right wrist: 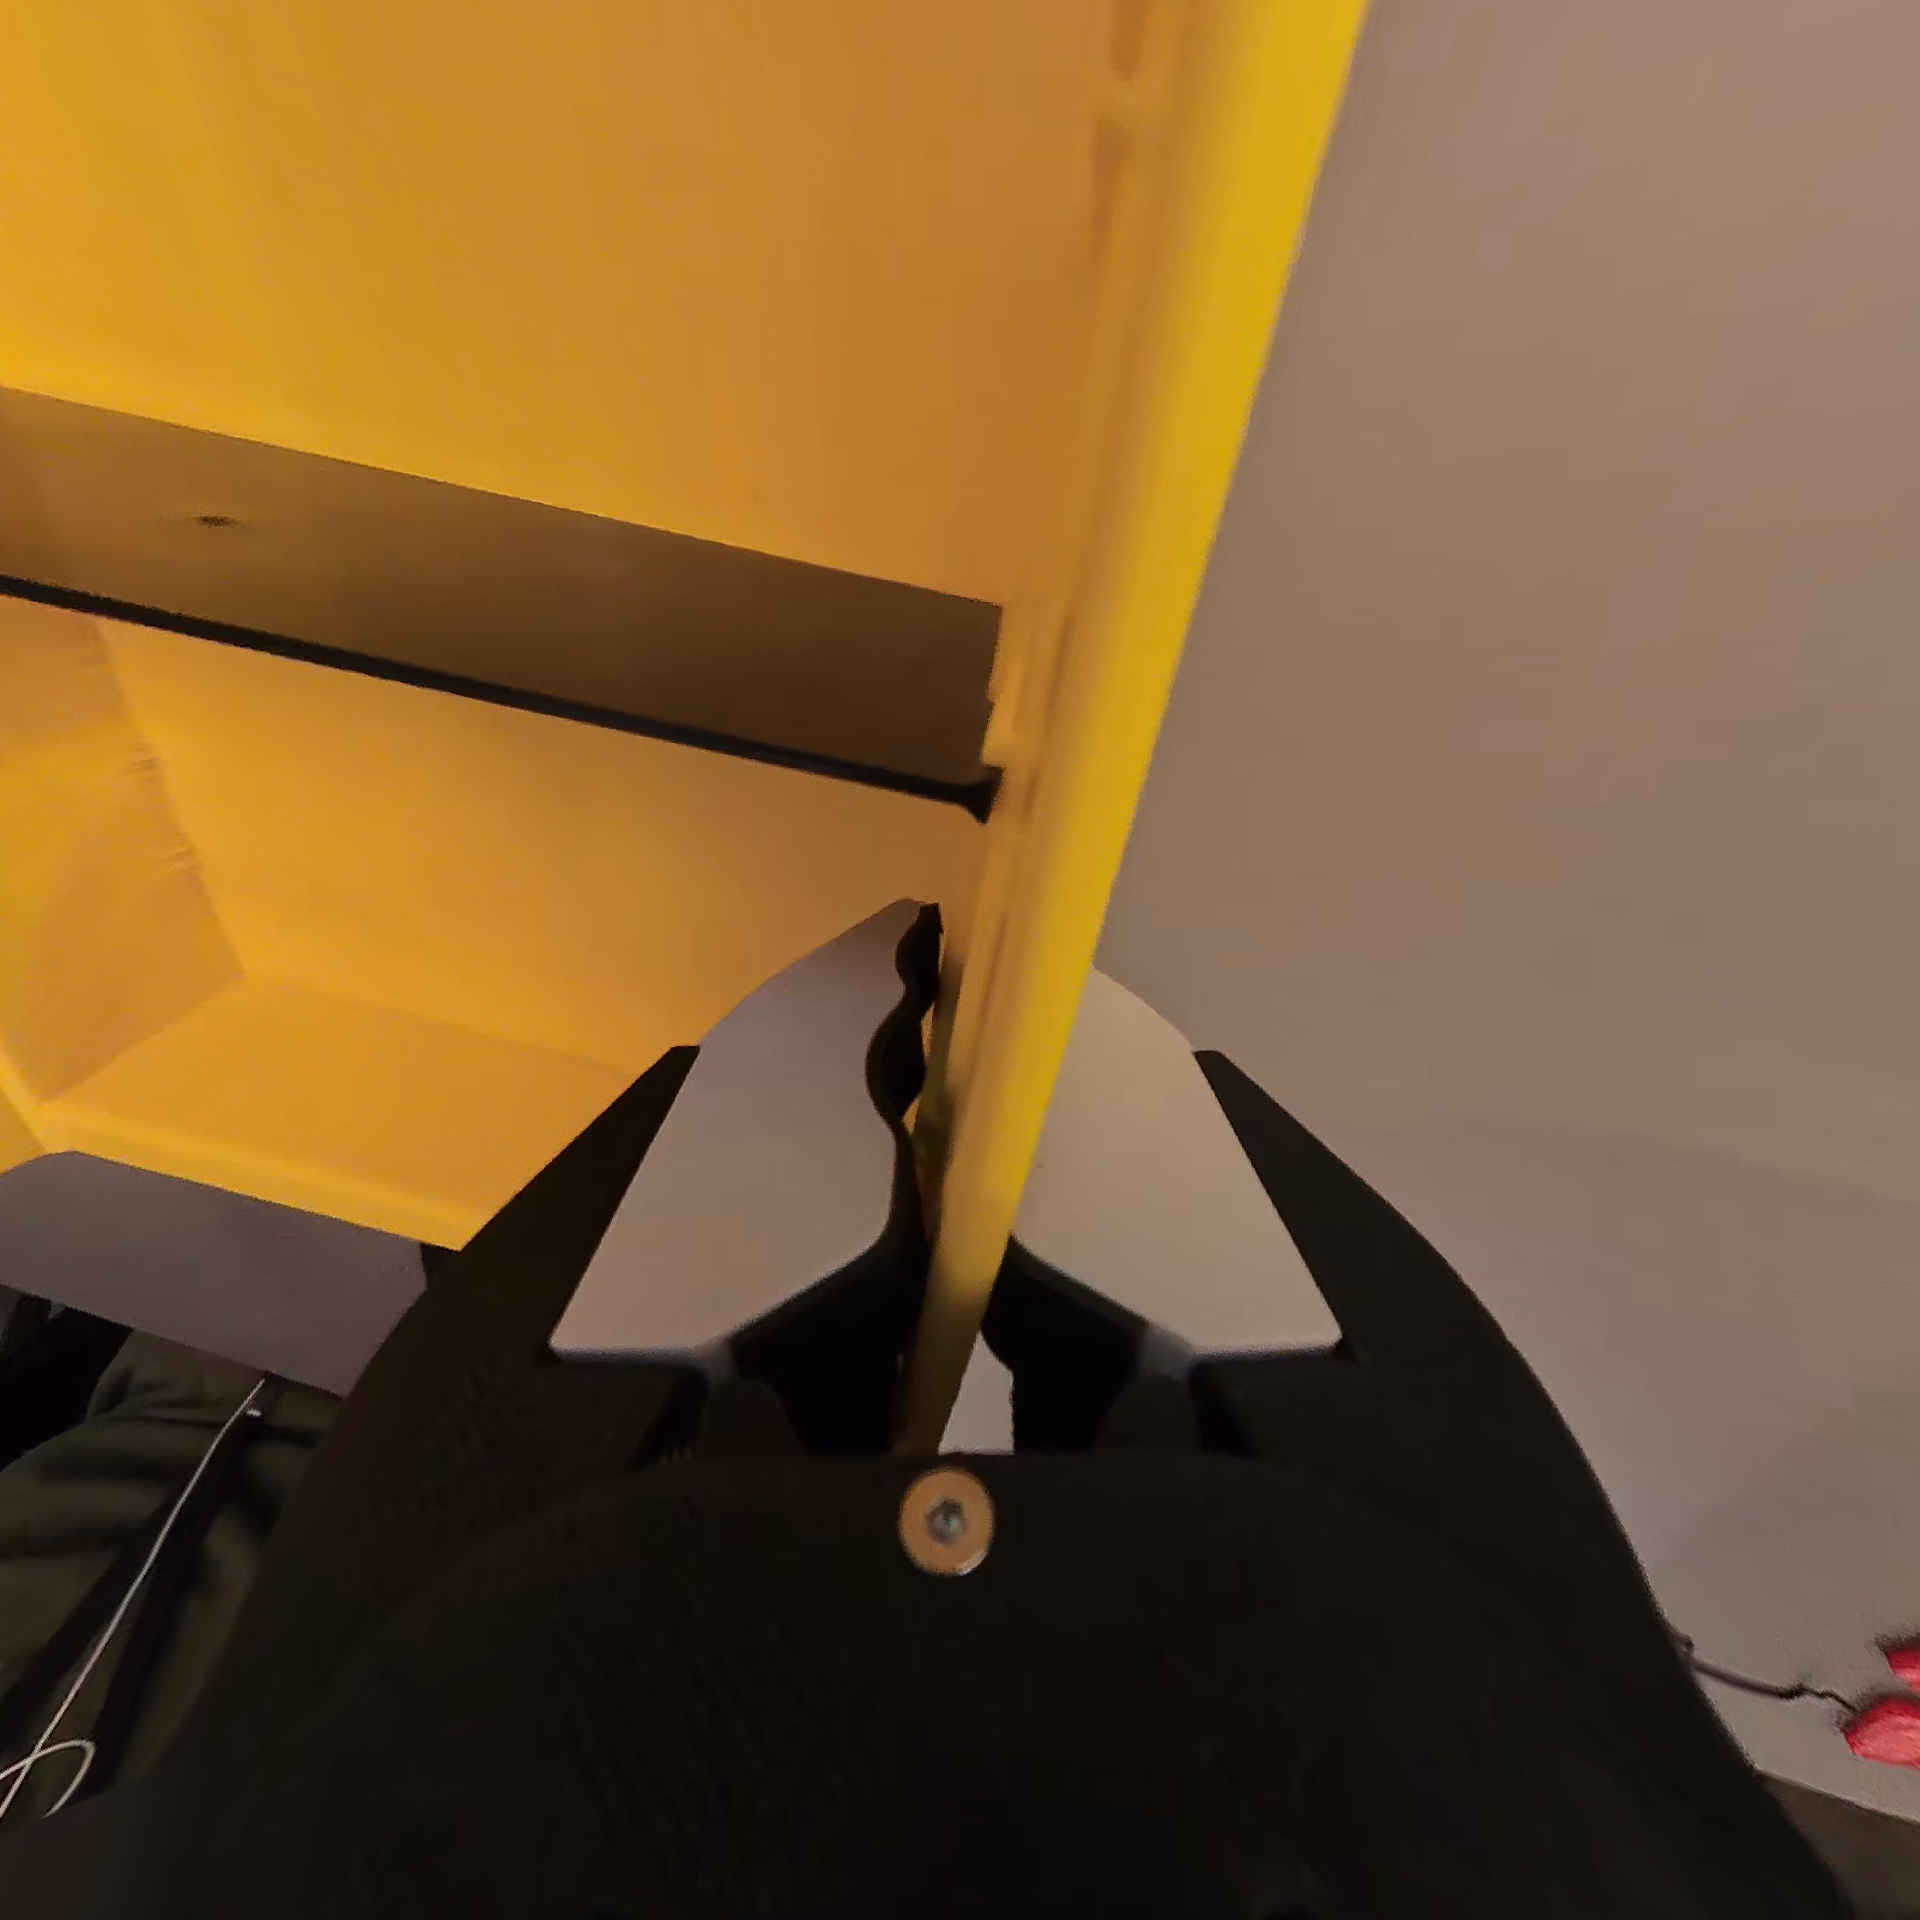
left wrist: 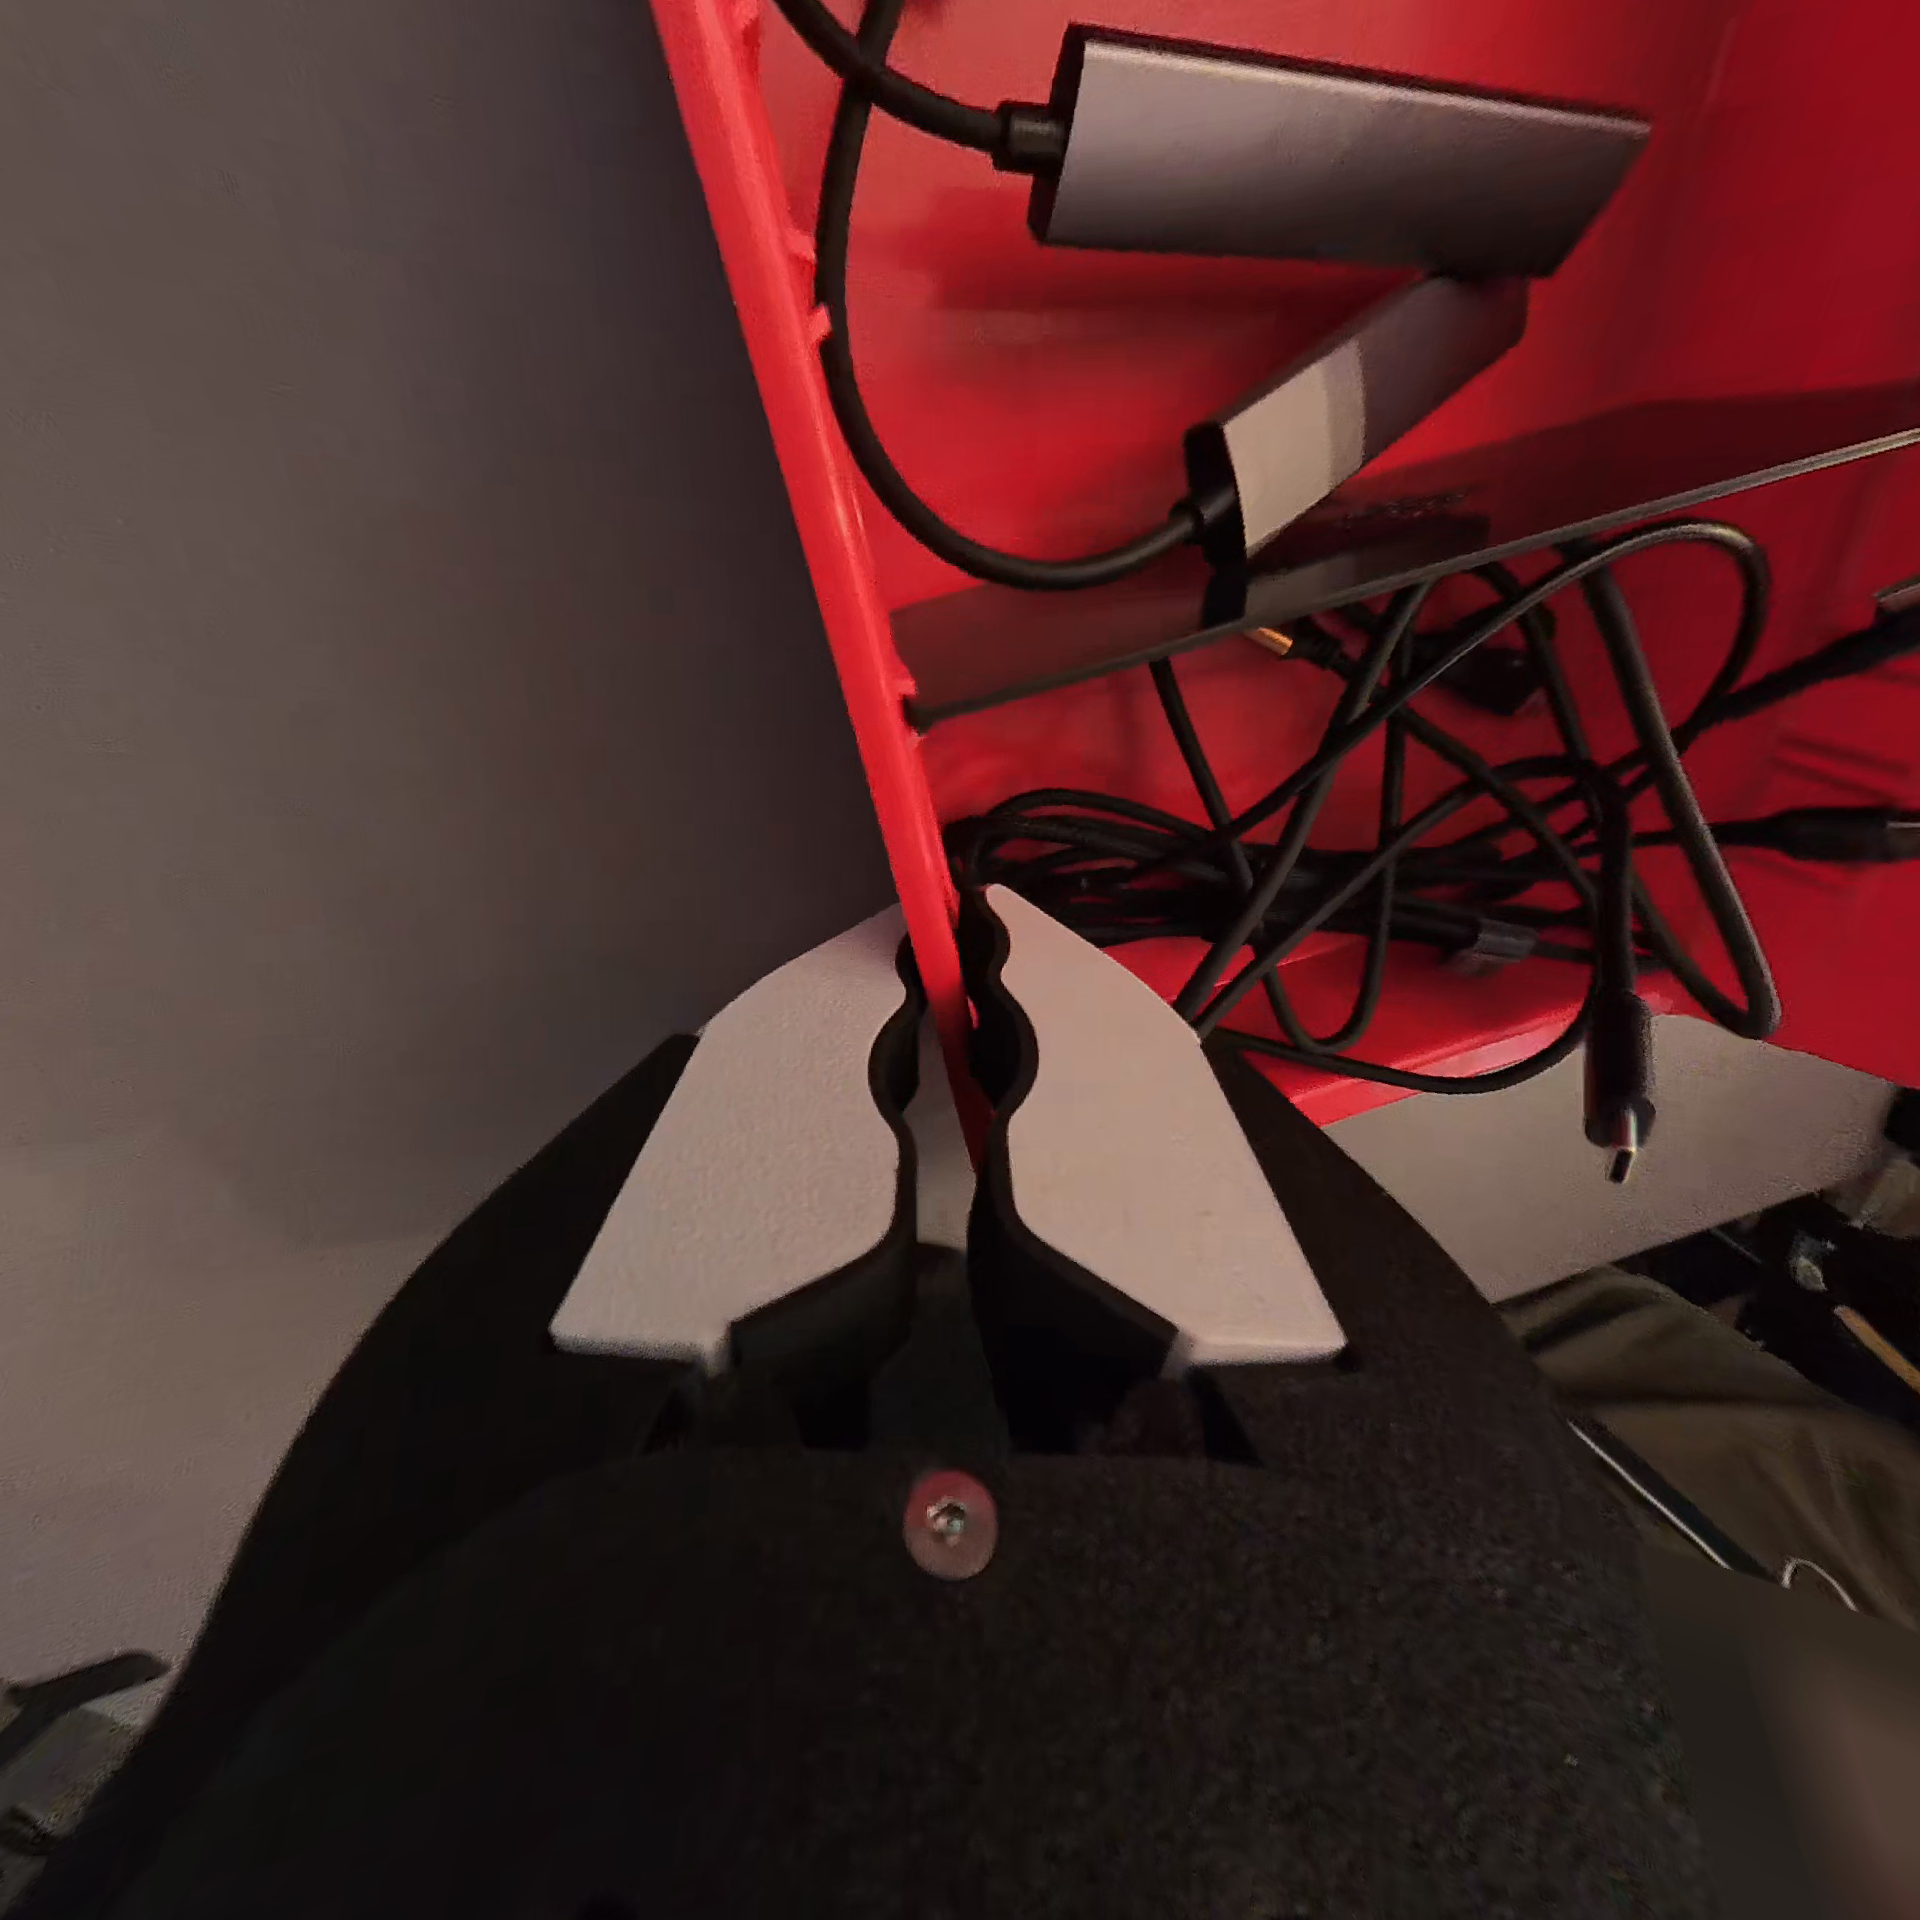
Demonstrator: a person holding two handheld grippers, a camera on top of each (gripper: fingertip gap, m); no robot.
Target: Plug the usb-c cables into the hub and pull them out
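A plain grey wall (left wrist: 364, 623) filled the background behind both bins, and a strip of pale bench (left wrist: 1507, 1174) showed under the red one.

The left tool (left wrist: 951, 997) was clamped narrow on the side wall of a red bin (left wrist: 883, 727), one finger outside and one inside. The right tool (right wrist: 971, 1018) gripped the side wall of a yellow bin (right wrist: 1164, 623) the same way; a dark divider (right wrist: 520, 582) crossed that bin, and the part in view held no cables or hubs.

All the task's things lay in the red bin, forward and to the right of the left tool. Nearest was a tangle of black usb-c cables (left wrist: 1455, 831) on the bin floor below a dark divider (left wrist: 1351, 592). One loose usb-c plug (left wrist: 1618, 1091) hung over the bin's front edge, well apart from the fingers, its long axis near vertical in this view and its metal tip pointing down and toward the camera. Beyond the divider sat two grey hubs: the nearer hub (left wrist: 1371, 395) ran diagonally, with its own black lead at the lower left end, and the far hub (left wrist: 1340, 156) lay across the top of the view with its lead at the left end. I could not tell where their ports faced.

By my judgement the left tool was the nearer one to plug and hubs, and no cable looked seated in a hub yet.
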